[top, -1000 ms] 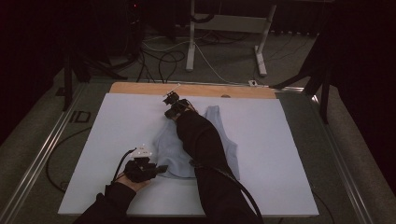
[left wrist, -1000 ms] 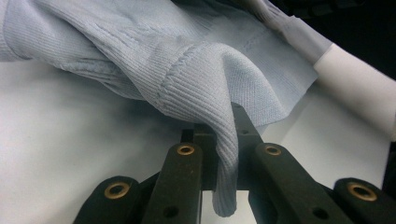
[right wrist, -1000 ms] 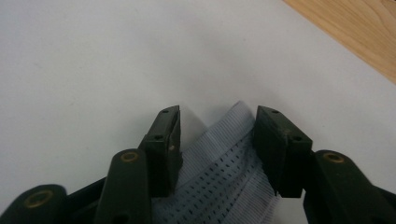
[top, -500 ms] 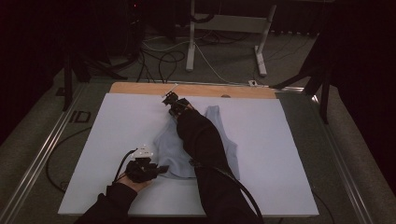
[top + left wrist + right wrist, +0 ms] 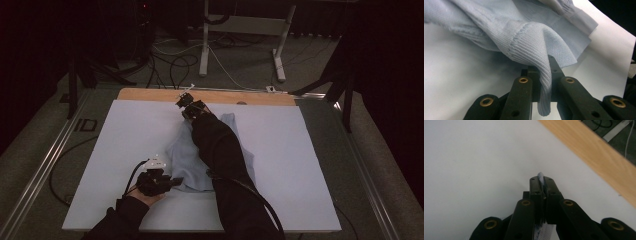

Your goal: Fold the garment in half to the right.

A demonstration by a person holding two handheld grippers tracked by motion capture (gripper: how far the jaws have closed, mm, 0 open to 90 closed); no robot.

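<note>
The right gripper (image 5: 541, 181) is pinching a thin edge of the pale blue garment (image 5: 187, 157), its jaws having just been closing on that fabric. Nearer the person, the left gripper (image 5: 544, 75) is clamping a ribbed hem. Behind and between them, the garment is lying soft, light and floppy on the white table (image 5: 310, 165), so hems look like the best grip.

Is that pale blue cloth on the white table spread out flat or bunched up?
Bunched up. The pale blue cloth lies rumpled in folds, a ribbed hem pinched in the left hand-held gripper, another edge in the right hand-held gripper.
</note>
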